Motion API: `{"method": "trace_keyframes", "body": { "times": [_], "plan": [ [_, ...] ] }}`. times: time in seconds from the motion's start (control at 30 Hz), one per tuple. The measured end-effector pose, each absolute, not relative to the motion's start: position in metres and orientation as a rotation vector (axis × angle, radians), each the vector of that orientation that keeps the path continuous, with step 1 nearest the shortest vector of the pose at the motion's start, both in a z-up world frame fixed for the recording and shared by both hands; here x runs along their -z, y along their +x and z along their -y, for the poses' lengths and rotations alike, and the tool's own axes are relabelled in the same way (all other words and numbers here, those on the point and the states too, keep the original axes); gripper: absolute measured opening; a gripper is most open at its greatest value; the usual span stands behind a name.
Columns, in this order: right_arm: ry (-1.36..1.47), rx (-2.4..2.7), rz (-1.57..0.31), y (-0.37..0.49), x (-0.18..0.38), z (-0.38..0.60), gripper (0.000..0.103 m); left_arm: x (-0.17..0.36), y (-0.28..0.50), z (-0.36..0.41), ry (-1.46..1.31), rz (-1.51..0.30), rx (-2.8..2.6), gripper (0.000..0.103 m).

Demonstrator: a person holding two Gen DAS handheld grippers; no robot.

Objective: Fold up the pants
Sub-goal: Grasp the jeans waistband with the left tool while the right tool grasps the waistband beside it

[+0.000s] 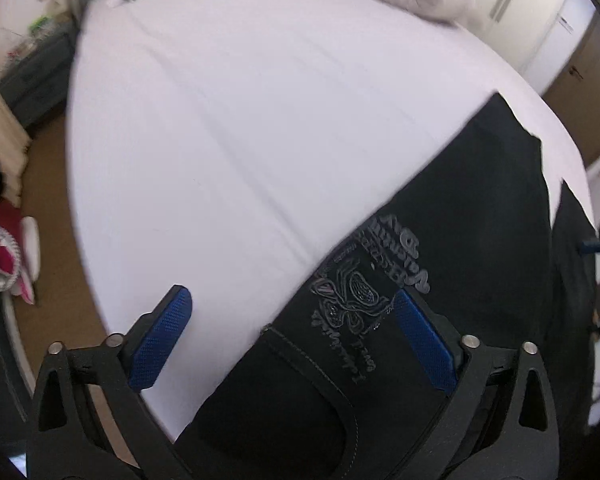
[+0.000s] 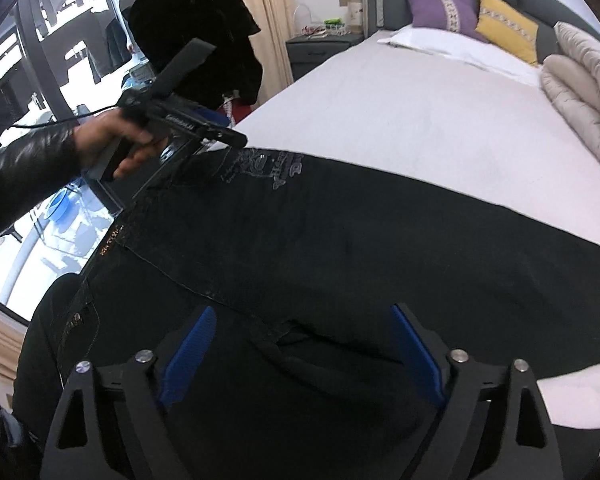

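Black pants [image 2: 340,240] lie flat on the white bed [image 2: 420,112], waistband near the bed's near edge, legs running to the right. A grey printed logo [image 1: 364,292] marks the upper leg. My left gripper [image 1: 296,320] is open above the waist edge and logo, one pad [image 1: 164,336] over the sheet and one over the pants. It also shows in the right wrist view [image 2: 188,128], held in a hand at the waistband's far corner. My right gripper [image 2: 304,344] is open and empty, just above the crotch area of the pants.
A folded beige duvet [image 2: 580,92] lies at the bed's far right. Purple [image 2: 440,10] and yellow [image 2: 508,28] pillows lean on the grey headboard. A grey nightstand [image 2: 320,50] stands beside the bed. Dark clothes [image 2: 204,28] hang at the left near the window.
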State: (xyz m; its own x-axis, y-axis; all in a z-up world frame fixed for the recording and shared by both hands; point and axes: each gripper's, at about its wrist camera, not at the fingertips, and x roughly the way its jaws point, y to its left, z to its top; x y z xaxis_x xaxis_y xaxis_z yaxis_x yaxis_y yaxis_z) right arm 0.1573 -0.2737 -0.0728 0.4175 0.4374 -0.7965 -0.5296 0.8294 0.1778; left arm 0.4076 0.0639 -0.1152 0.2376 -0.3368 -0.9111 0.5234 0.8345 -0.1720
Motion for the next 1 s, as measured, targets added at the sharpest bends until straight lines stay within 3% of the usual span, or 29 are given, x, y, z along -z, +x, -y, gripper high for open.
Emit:
{"method": "trace_keyframes", "body": {
  "times": [0.07, 0.23, 0.3, 0.37, 0.4, 0.47, 0.57, 0.93, 1.0],
  "plan": [
    [-0.110, -0.621, -0.971, 0.164, 0.074, 0.273, 0.083, 0.132, 0.414, -0.057, 0.245, -1.253, 0.611, 0.084],
    [-0.109, -0.661, -0.970, 0.189, 0.069, 0.270, 0.075, 0.144, 0.423, -0.057, 0.284, -1.269, 0.609, 0.077],
    [-0.117, -0.684, -0.959, 0.199, 0.064, 0.265, 0.072, 0.145, 0.425, -0.056, 0.288, -1.276, 0.612, 0.069],
    [-0.146, -0.699, -0.950, 0.210, 0.059, 0.256, 0.070, 0.144, 0.423, -0.053, 0.289, -1.282, 0.632, 0.045],
    [-0.163, -0.712, -0.944, 0.215, 0.057, 0.250, 0.070, 0.142, 0.422, -0.049, 0.299, -1.281, 0.641, 0.038],
    [-0.208, -0.732, -0.945, 0.230, 0.056, 0.239, 0.069, 0.135, 0.416, -0.043, 0.326, -1.266, 0.643, 0.016],
    [-0.278, -0.755, -0.961, 0.252, 0.055, 0.226, 0.066, 0.125, 0.404, -0.044, 0.324, -1.203, 0.602, 0.011],
    [-0.488, -0.822, -1.014, 0.328, 0.070, 0.174, 0.064, 0.101, 0.367, -0.072, 0.280, -1.053, 0.548, 0.011],
    [-0.502, -0.825, -1.040, 0.341, 0.077, 0.169, 0.058, 0.106, 0.362, -0.066, 0.276, -1.038, 0.546, 0.011]
  ]
}}
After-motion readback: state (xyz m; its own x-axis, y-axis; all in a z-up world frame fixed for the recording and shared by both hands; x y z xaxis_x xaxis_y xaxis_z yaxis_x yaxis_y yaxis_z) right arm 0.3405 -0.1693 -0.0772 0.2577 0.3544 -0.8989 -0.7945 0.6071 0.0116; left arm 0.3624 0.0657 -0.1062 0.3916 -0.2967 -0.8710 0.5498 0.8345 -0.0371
